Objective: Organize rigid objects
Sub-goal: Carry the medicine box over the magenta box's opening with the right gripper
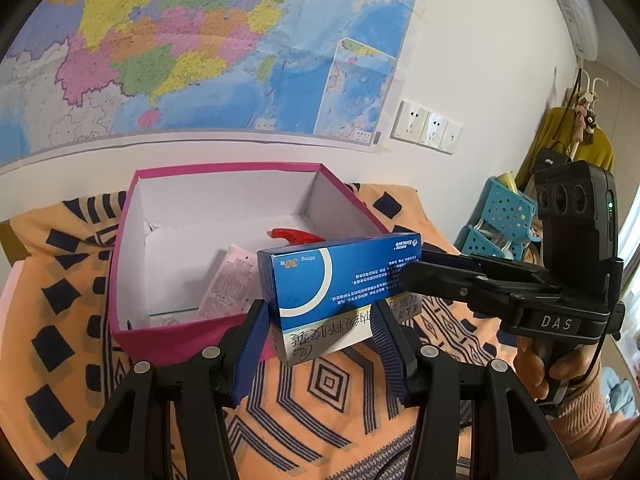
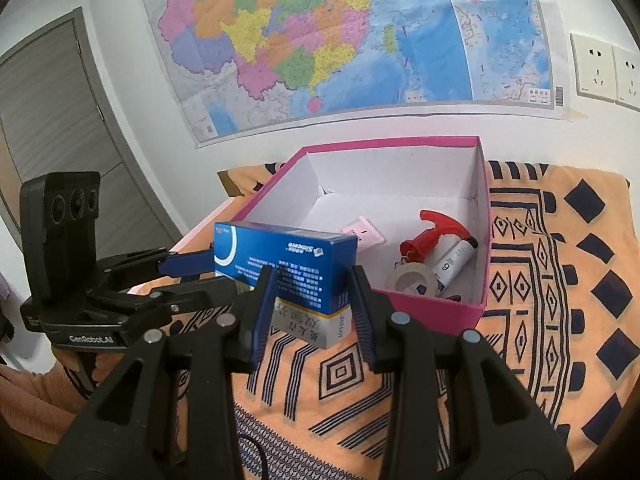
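The left tongs (image 1: 320, 322) pinch the near, white end of a blue and white medicine box (image 1: 340, 280), 1 ribbed blue pad on each side. The right tongs (image 2: 312, 300) pinch the same box (image 2: 288, 264) from the other side, so both pairs hold it together. Seen from the left wrist, the right tongs (image 1: 412, 276) reach in from the right, their tips meeting the box's far blue end, with a hand (image 1: 536, 368) wrapped around the handle. Seen from the right wrist, the left tongs (image 2: 200, 268) reach in from the left.

The box is held in the air, just in front of the near wall of an open pink carton (image 1: 132, 216) with a white inside.

In the carton (image 2: 486, 216) lie a red plastic piece (image 2: 430, 236), a white tube (image 2: 456, 258) marked 6, a roll of clear tape (image 2: 412, 280) and a small pink packet (image 2: 366, 234). A printed leaflet (image 1: 230, 284) leans inside near the front wall.

The carton sits on an orange cloth (image 1: 332, 392) with dark blue geometric patterns, which covers the tabletop.

Behind, a large coloured map (image 2: 340, 40) hangs on a white wall, with wall sockets (image 1: 426, 126) to its right. A blue perforated rack (image 1: 502, 216) stands further right.
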A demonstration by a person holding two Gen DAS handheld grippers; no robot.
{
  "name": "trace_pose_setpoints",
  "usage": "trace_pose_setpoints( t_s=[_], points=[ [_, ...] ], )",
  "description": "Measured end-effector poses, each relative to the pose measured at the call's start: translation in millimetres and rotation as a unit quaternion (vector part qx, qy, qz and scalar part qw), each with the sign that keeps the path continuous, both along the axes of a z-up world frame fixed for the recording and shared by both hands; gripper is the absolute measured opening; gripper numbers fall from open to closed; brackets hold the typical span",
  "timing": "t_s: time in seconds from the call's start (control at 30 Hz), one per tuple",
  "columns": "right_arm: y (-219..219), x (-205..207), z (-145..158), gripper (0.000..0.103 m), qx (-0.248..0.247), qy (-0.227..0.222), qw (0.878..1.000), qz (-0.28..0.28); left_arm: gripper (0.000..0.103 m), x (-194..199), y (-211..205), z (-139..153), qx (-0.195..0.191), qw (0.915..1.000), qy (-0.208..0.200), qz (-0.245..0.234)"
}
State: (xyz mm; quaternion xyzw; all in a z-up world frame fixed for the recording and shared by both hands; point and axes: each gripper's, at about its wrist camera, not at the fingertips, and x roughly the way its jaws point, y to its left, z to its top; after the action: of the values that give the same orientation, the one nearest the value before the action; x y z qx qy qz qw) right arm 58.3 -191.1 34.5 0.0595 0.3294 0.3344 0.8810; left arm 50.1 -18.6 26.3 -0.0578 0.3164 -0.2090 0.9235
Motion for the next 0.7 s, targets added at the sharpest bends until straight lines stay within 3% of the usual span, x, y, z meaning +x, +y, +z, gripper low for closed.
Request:
trace_pose_setpoints(
  t_s=[0.7],
  points=[
    [-3.4, 8.6, 3.7, 0.04, 0.004, -0.004, 1.0, -0.008, 0.052, 14.2, -1.1, 4.7, -0.005, 1.0, -0.003, 0.001]
  ],
)
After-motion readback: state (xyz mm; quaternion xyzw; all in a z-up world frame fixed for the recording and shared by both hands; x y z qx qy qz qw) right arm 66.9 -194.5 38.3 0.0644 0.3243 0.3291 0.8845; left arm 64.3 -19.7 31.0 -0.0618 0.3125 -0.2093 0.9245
